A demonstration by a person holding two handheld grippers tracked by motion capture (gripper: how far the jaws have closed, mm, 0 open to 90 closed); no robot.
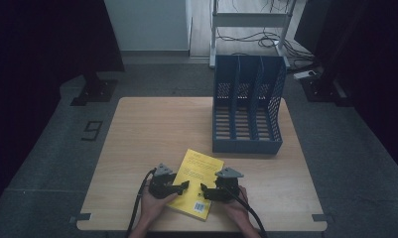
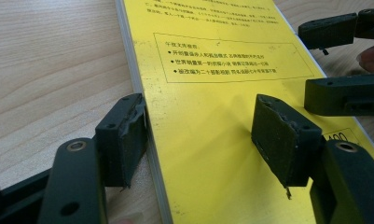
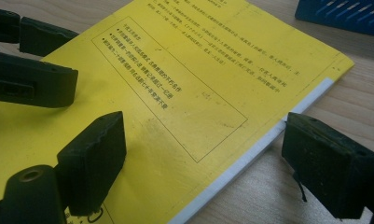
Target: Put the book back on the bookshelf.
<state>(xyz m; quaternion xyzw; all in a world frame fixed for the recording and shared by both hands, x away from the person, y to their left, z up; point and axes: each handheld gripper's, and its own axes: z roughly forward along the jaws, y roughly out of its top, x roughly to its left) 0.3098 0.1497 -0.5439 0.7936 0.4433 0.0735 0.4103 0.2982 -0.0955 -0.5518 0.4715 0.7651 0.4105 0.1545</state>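
A yellow book (image 1: 200, 166) lies flat on the wooden table (image 1: 137, 139) near its front edge, back cover up with printed text and a barcode. My left gripper (image 1: 185, 186) is open at the book's left side. In the left gripper view (image 2: 201, 135) one jaw sits beside the book's edge on the wood and the other over the yellow cover (image 2: 212, 70). My right gripper (image 1: 203, 190) is open at the book's right side. In the right gripper view (image 3: 212, 163) one jaw hangs over the cover (image 3: 175, 79) and the other over the wood past the white page edge. Neither gripper holds anything.
A blue file rack (image 1: 246, 99) with three slots stands at the table's back right, its open front facing the book. The person's hands (image 1: 154, 206) come in at the table's front edge. Cables trail from both grippers.
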